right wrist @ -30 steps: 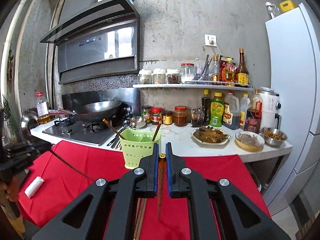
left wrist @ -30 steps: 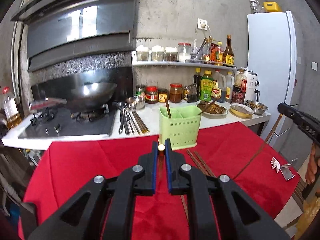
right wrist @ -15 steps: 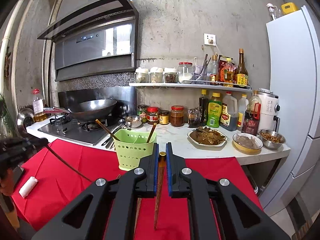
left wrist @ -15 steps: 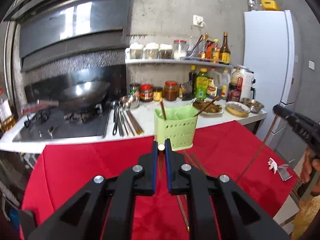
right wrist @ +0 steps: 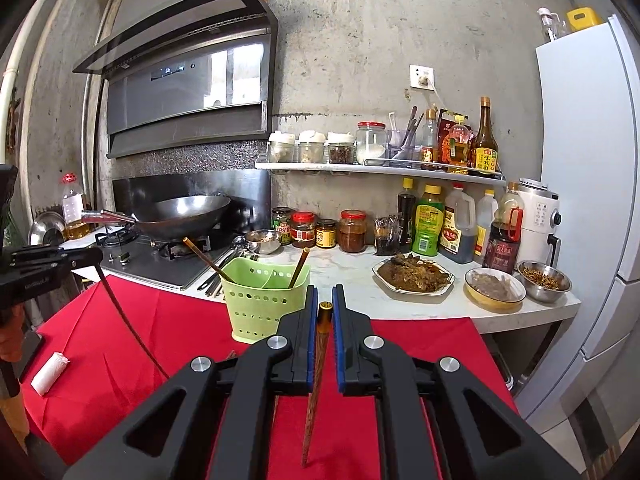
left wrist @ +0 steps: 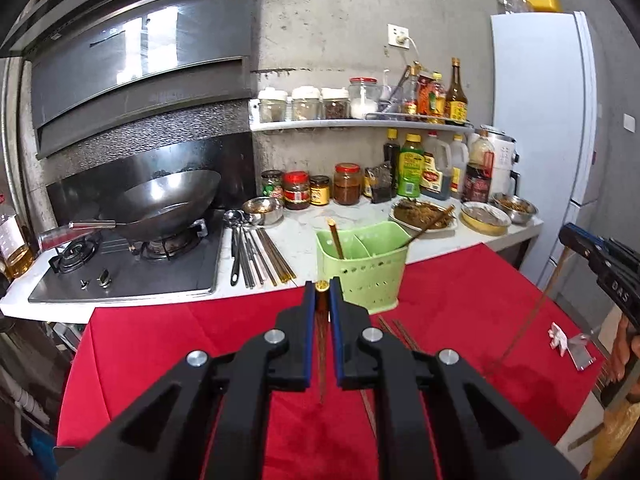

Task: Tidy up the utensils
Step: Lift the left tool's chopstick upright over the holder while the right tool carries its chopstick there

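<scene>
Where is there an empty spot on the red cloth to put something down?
The red cloth is bare between the green basket and the white roll, and on the basket's other side, below the counter edge. It is crowded by loose chopsticks just below the basket, and on the counter among dishes and jars.

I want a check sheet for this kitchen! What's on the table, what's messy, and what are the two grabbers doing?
Surface: red tablecloth next to the white counter.
Job's things: green utensil holder with two chopsticks inside; loose chopsticks lying on the cloth.
Clutter: white roll; a clip.
Grippers: left gripper shut on a chopstick; right gripper shut on another chopstick.
Cables: white plug lead at the wall socket.
Surroundings: wok, jars, bottles, food dishes, fridge.
</scene>
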Tool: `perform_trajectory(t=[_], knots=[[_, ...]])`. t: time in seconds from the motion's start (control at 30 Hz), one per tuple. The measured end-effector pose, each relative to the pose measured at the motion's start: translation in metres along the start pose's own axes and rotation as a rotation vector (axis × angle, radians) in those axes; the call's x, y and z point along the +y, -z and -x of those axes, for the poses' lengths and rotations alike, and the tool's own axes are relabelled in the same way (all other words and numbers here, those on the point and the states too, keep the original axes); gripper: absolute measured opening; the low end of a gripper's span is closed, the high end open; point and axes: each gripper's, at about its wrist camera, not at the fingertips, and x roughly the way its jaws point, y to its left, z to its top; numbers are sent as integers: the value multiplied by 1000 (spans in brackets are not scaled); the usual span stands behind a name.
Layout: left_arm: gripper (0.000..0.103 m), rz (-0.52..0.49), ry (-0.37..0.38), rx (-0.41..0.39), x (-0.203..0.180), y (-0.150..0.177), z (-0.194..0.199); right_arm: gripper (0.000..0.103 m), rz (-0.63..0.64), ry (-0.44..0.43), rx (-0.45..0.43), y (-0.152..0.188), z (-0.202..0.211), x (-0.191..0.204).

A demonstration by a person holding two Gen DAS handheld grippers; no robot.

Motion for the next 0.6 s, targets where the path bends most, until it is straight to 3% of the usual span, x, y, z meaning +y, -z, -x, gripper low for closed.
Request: perform_trajectory(t=[0.17, 0.47, 0.6], knots=[[7, 3, -16, -4, 1, 9, -3, 9, 5, 1, 15, 9, -4, 2], [7, -10, -4, 156, -7, 55, -38, 9, 28, 0, 114, 45, -16, 8], [7, -9, -20, 170, -9, 73, -46, 9, 28, 7, 140, 58, -17, 9]])
